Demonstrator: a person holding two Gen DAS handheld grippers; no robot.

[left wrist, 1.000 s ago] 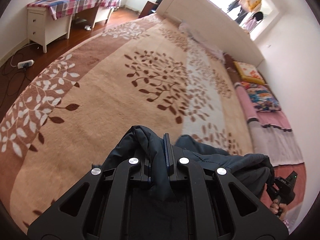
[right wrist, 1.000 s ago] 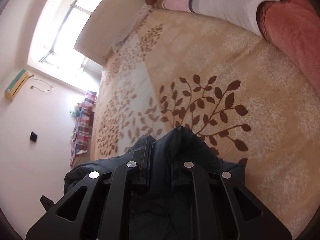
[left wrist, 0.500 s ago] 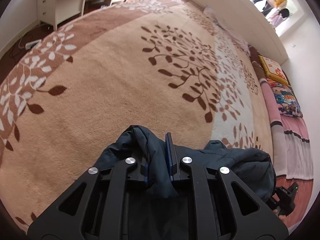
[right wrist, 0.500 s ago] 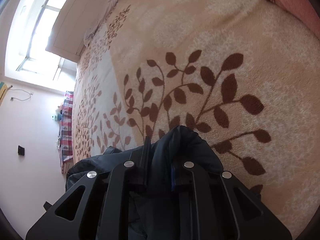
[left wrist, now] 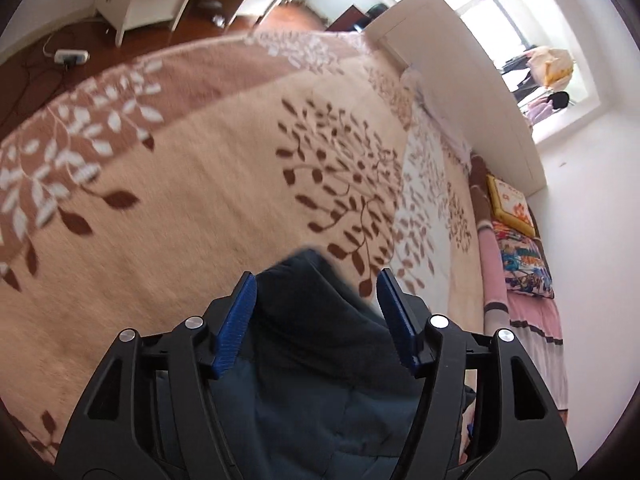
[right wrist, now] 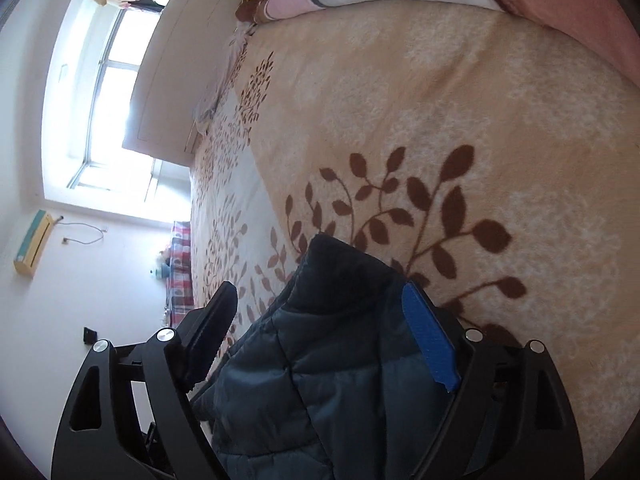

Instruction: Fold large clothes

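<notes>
Left wrist view, bottom centre: your left tool (left wrist: 316, 300) stands released, its two blue pads spread wide with the dark padded jacket (left wrist: 320, 352) lying loose between them, touching neither pad clearly. The jacket's long axis runs from the bottom edge of the frame up to a rounded end just past the pad tips, so the garment lies straight ahead of the tool and under it. Right wrist view, bottom centre: your right tool (right wrist: 320, 308) is likewise released, and the jacket (right wrist: 340, 340) sits in the gap, close against the blue pad at lower right and apart from the black finger at lower left. Both tools are about equally near the garment. Beyond the jacket, the leaf-patterned bed cover (left wrist: 200, 184) fills the middle of both frames. Farthest, at upper right of the left view, stand the white headboard (left wrist: 452, 64) and the pillows (left wrist: 516, 216).
</notes>
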